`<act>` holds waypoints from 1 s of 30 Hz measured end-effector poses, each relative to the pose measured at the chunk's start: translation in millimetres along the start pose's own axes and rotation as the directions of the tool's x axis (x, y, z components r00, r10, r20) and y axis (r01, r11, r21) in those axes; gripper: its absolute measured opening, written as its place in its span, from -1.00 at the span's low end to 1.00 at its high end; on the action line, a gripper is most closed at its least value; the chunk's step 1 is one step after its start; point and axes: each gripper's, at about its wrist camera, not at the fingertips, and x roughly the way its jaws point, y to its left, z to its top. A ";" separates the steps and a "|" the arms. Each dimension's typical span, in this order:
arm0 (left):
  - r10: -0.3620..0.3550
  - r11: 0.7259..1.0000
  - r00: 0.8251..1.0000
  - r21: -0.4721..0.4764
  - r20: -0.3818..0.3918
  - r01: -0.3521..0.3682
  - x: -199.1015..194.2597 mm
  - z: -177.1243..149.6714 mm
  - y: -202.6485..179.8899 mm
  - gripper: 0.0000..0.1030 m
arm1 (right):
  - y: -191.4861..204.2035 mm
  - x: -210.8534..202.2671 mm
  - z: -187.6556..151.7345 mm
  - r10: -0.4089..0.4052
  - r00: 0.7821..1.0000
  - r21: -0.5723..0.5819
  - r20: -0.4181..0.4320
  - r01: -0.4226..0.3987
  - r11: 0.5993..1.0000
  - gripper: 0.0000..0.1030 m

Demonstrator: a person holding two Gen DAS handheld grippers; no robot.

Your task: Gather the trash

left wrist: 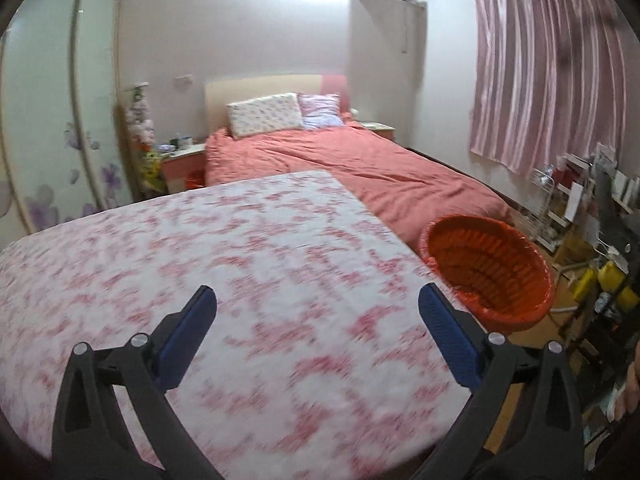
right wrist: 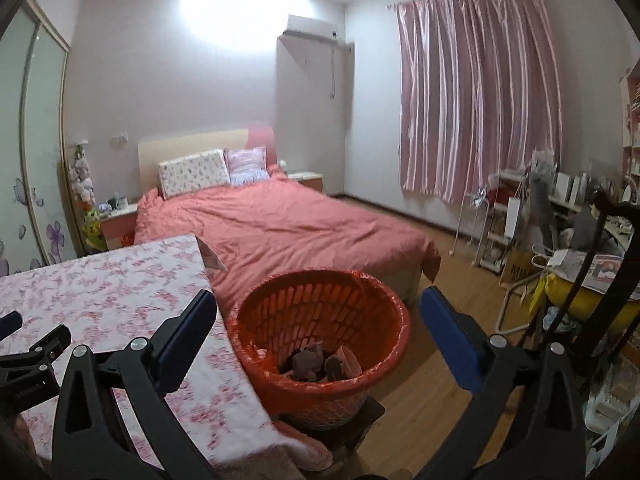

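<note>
Beside the right edge of the pink-flowered cloth-covered table (right wrist: 120,292) stands the round orange plastic basket (right wrist: 320,320), crumpled dark trash (right wrist: 316,362) lying at its bottom. Left gripper (left wrist: 316,304) and right gripper (right wrist: 318,308) both spread wide, holding nothing.

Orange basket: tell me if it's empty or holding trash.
Holding trash. The right wrist view shows crumpled dark and pinkish pieces at the bottom of the basket; most of it remains unfilled.

Right claw (right wrist: 318,312) wide open, nothing between its fingers, over orange basket (right wrist: 360,380) holding crumpled trash (right wrist: 316,362); floral-clothed surface (right wrist: 100,296) at left, bed (right wrist: 280,224) beyond.
</note>
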 end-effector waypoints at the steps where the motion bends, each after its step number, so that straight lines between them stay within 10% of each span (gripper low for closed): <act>1: 0.010 1.000 1.000 -0.006 0.005 -0.010 -6.7 -3.6 3.2 0.92 | 1.3 -3.9 -1.3 -0.007 1.000 0.000 0.005 0.007 1.000 0.96; 30: 0.152 0.978 0.988 -0.143 0.001 -0.151 -80.2 -61.2 32.4 0.92 | 38.6 -49.8 -46.1 -0.038 0.988 -0.025 -0.152 0.034 0.999 0.96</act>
